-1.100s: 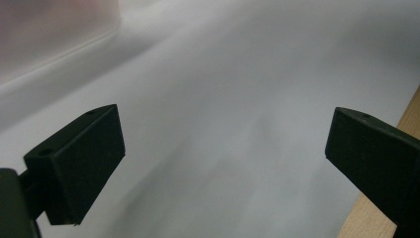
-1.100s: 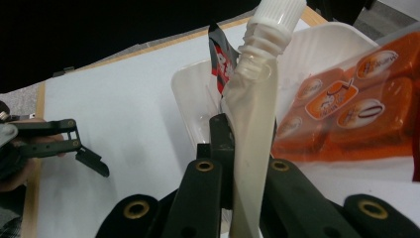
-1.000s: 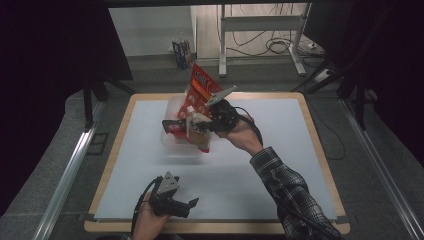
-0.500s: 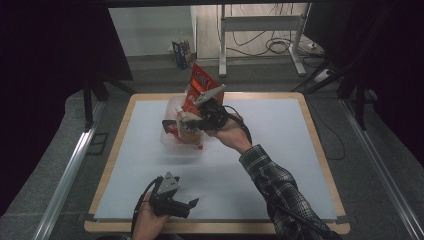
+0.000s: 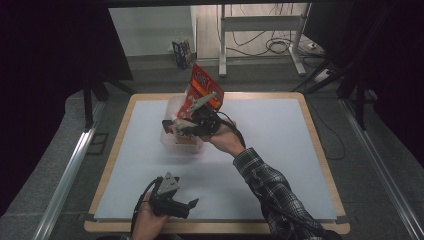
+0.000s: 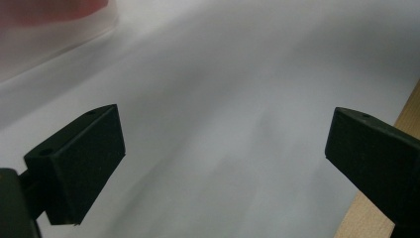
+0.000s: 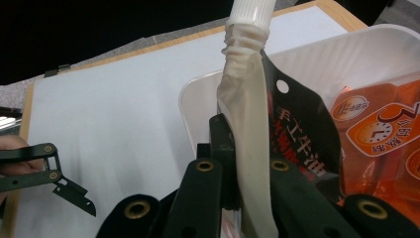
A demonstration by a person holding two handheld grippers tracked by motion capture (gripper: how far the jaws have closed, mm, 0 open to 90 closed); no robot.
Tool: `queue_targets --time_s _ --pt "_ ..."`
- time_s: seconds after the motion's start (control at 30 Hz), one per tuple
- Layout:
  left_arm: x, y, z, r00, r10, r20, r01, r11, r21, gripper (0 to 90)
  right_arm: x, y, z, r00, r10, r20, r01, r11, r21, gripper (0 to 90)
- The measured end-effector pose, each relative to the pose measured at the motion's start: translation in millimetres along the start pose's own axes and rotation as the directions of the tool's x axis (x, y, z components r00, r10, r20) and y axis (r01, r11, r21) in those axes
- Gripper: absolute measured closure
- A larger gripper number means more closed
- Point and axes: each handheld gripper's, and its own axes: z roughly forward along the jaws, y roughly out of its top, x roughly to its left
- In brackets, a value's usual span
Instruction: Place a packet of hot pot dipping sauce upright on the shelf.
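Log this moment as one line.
right gripper: shut on snack pouch, above clear tray | left gripper: open, idle near table front edge

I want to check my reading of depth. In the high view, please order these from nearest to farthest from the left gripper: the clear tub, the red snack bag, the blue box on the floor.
From the left gripper:
1. Clear tub, mid-table, ahead.
2. Red snack bag, raised above the tub.
3. Blue box, on the floor beyond the table.

Cables point(image 5: 280, 46) and box point(image 5: 181, 52) beyond table point(image 5: 280, 150)

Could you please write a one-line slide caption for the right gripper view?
Right gripper pinching a spouted snack pouch over a clear plastic tub holding orange packets.
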Motion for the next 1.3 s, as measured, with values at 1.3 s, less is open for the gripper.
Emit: queue_targets --time_s 1.3 --pt "-2.2 -0.5 2.9 0.9999 0.013 -0.001 -0.013 0.9998 0.017 2.0 -3.7 -13.4 17.5 0.9990 0.000 0.045 -0.002 0.999 0.039 65.5"
